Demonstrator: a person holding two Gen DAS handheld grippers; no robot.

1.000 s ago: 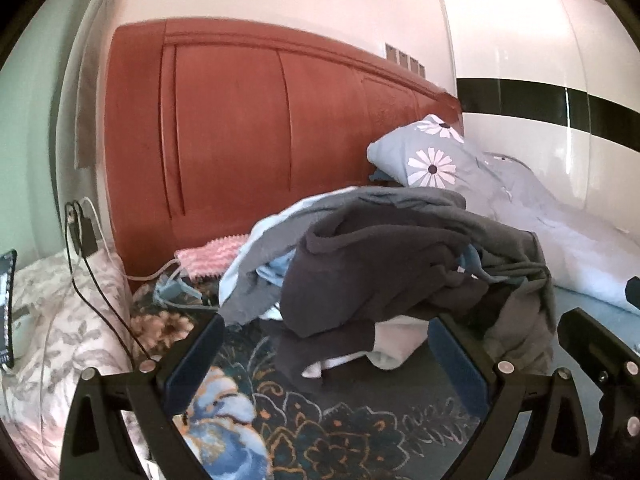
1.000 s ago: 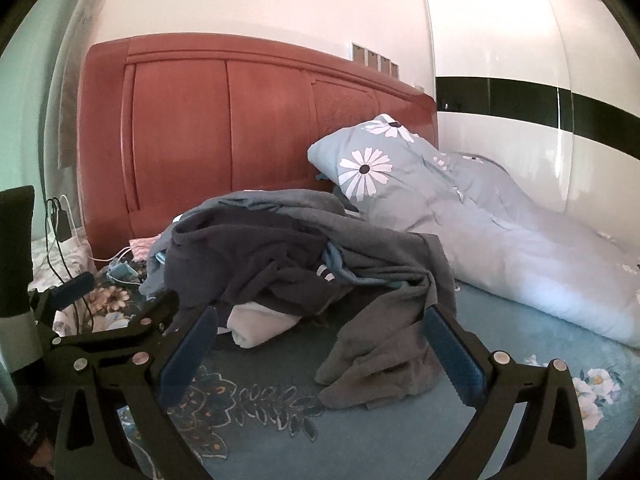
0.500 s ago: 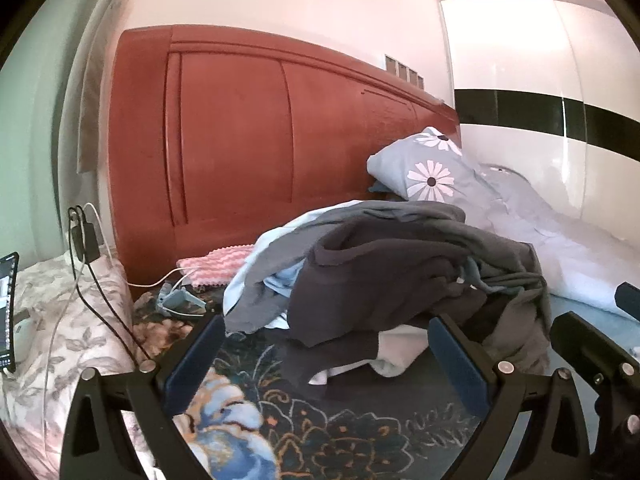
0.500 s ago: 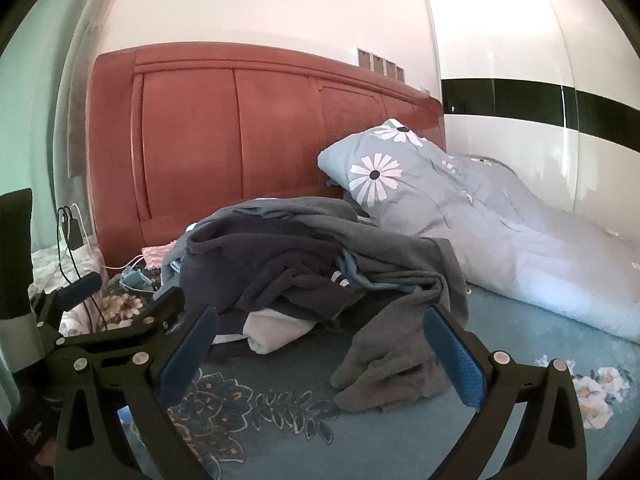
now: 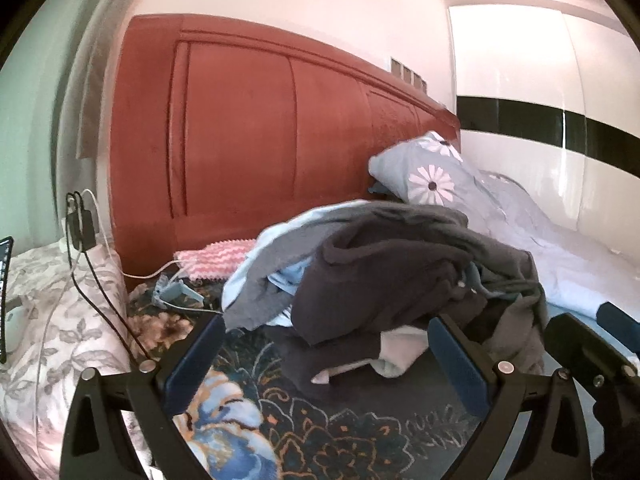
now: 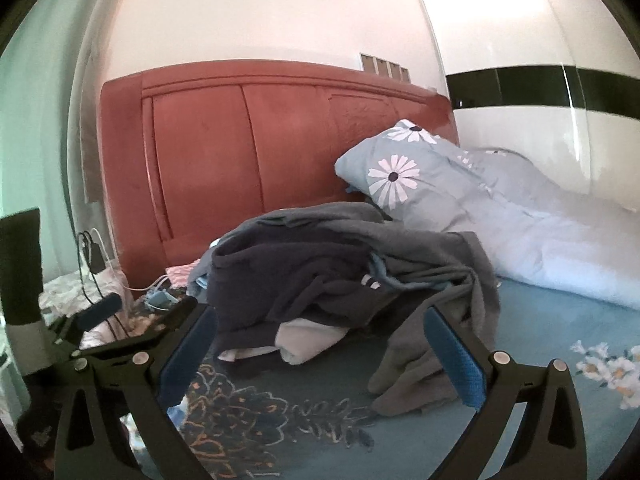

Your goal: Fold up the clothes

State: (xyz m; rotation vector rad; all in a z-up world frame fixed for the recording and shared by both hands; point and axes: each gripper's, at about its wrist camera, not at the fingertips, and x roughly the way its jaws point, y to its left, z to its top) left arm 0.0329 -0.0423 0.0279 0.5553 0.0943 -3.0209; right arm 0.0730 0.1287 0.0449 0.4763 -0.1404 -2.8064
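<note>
Clothes [image 5: 384, 268], grey, dark and pale blue, lie heaped on the bed; both grippers' fingers [image 5: 460, 356] spread, empty.

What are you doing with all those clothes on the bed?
A person holds a tool in each hand, both aimed at a messy pile of clothes on the bed. The left tool and the right tool are both open and hold nothing. The pile is a jumble of dark grey, light blue and white pieces in front of the headboard, beside a flowered pillow. Nothing is folded yet.
</note>
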